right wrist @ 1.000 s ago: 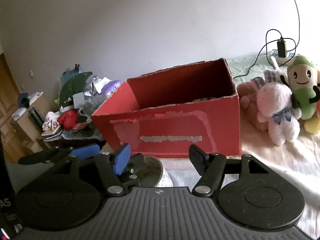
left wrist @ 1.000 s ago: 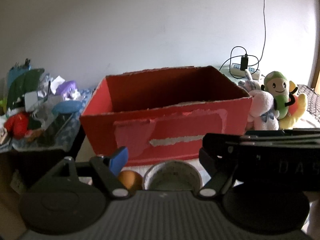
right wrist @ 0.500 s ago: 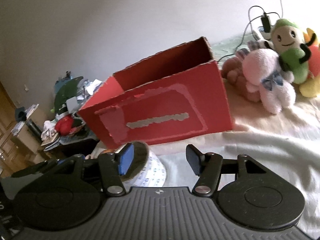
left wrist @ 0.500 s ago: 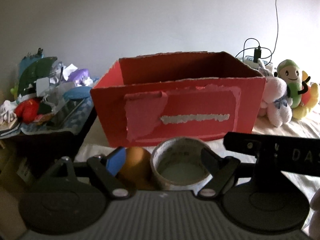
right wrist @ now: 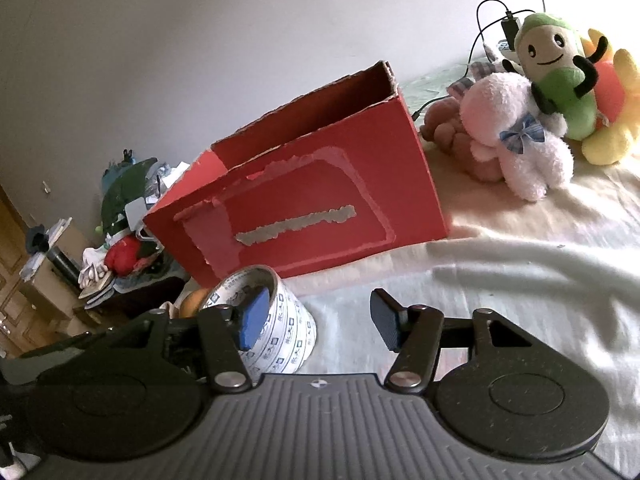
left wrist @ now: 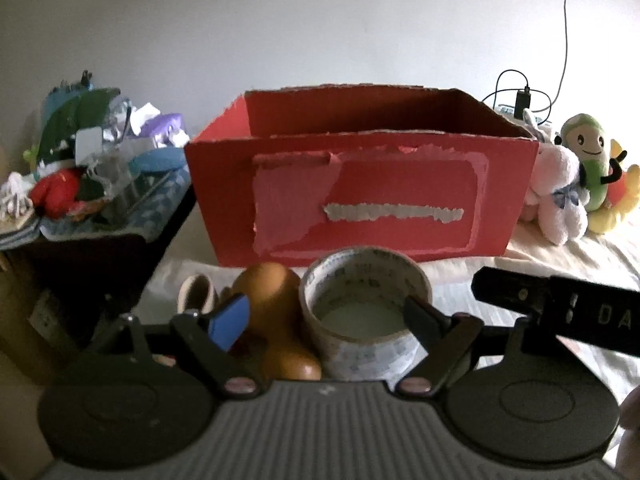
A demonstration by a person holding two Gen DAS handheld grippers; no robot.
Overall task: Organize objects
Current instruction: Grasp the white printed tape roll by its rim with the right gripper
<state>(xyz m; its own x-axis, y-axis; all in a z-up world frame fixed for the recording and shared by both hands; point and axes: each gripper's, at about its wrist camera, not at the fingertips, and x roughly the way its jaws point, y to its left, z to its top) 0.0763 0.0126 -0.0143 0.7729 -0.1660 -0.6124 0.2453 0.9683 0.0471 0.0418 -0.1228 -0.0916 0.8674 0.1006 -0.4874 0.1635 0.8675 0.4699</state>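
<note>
A red cardboard box (left wrist: pixel 360 184) stands open-topped on the bed; it also shows in the right wrist view (right wrist: pixel 304 208). In front of it stand a roll of printed tape (left wrist: pixel 364 312), an orange-brown gourd-shaped object (left wrist: pixel 276 312) and a small cream ring (left wrist: pixel 196 294). My left gripper (left wrist: pixel 324 320) is open, its fingers on either side of the gourd object and the tape roll, low over the bed. My right gripper (right wrist: pixel 316 324) is open and empty, just right of the tape roll (right wrist: pixel 276 320), which its blue finger pad overlaps.
Plush toys sit right of the box: a pink one (right wrist: pixel 516 136), a green and beige one (right wrist: pixel 556 76) and a yellow one (right wrist: pixel 612 120). A cluttered dark side table (left wrist: pixel 92 200) stands on the left. A charger and cables (left wrist: pixel 520 100) lie behind. The right gripper's body (left wrist: pixel 560 312) crosses the left wrist view.
Both grippers have drawn back and dropped lower in front of the box. The tape roll and gourd object now show fully between my left fingers. The right view has tilted and swung right.
</note>
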